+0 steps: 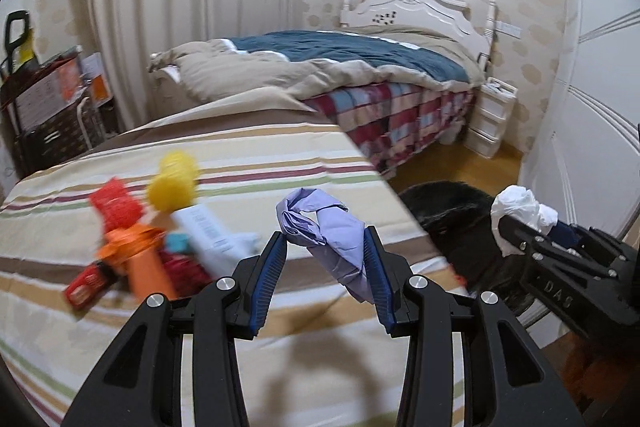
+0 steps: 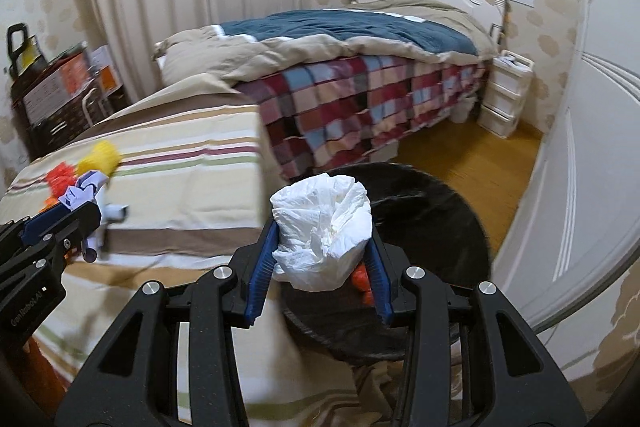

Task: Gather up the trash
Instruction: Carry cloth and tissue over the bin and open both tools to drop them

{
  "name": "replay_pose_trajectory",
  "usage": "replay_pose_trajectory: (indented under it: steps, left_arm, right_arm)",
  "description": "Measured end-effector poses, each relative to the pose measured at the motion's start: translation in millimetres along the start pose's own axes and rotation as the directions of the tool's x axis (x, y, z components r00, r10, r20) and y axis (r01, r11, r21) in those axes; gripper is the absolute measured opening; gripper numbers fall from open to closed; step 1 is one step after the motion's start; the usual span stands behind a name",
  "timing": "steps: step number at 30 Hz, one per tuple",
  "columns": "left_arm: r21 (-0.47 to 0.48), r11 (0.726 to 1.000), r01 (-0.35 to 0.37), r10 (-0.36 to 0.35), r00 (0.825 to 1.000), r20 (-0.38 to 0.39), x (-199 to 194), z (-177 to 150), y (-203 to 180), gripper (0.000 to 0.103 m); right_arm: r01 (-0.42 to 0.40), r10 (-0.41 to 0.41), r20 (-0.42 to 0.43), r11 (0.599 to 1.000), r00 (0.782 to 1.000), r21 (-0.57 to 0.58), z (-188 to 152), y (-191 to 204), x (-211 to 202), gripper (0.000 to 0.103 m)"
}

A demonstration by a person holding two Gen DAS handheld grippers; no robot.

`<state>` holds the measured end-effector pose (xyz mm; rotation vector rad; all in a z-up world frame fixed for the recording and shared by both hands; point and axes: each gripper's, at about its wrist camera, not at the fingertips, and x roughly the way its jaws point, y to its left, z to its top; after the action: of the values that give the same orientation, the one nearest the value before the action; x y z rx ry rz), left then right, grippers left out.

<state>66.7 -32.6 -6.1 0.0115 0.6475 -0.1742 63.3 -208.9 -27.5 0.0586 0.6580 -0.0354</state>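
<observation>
A: Start at the fingers. What does each one have?

B: The left gripper [image 1: 326, 247] is closed partway on a crumpled lilac paper [image 1: 324, 227], pinched between its blue pads, the wad's long axis slanting down toward the right pad. The right gripper [image 2: 322, 251] is likewise clamped on a white tissue ball [image 2: 322, 227].

A: And where does the trash go?

B: My guess is the dark round bin [image 2: 432, 223] on the floor beside the striped table cover [image 2: 180, 187]. It lies just beyond and below the right gripper's tips; the left gripper sits over the cloth, with the bin off to its right. So the right hand is nearer.

A: Any writing?

B: "DAS" on the right gripper's body in the left view; "GenRobot.AI" on the left gripper's body in the right view. The labels on the blurred clutter [image 1: 132, 247] are unreadable.
</observation>
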Motion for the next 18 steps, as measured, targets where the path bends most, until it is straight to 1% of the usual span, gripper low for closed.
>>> replay_pose_trajectory:
  steps: [8, 15, 18]
  left_arm:
    - [0.036, 0.999, 0.039, -0.038, 0.999, -0.032, 39.0, 15.5, -43.2, 0.042]
    - [0.066, 0.996, 0.056, -0.053, 0.997, -0.053, 61.2, 22.7, -68.1, 0.042]
    - [0.08, 0.995, 0.052, -0.048, 0.997, -0.059, 67.2, 21.9, -75.6, 0.042]
  right_arm:
    - [0.039, -0.039, -0.012, 0.998, 0.999, 0.043, 6.0, -34.8, 18.1, 0.041]
    - [0.058, -0.056, -0.024, 0.995, 0.998, 0.082, 7.8, -57.3, 32.4, 0.041]
    - [0.064, -0.062, -0.032, 0.994, 0.998, 0.087, 8.3, -63.7, 38.6, 0.041]
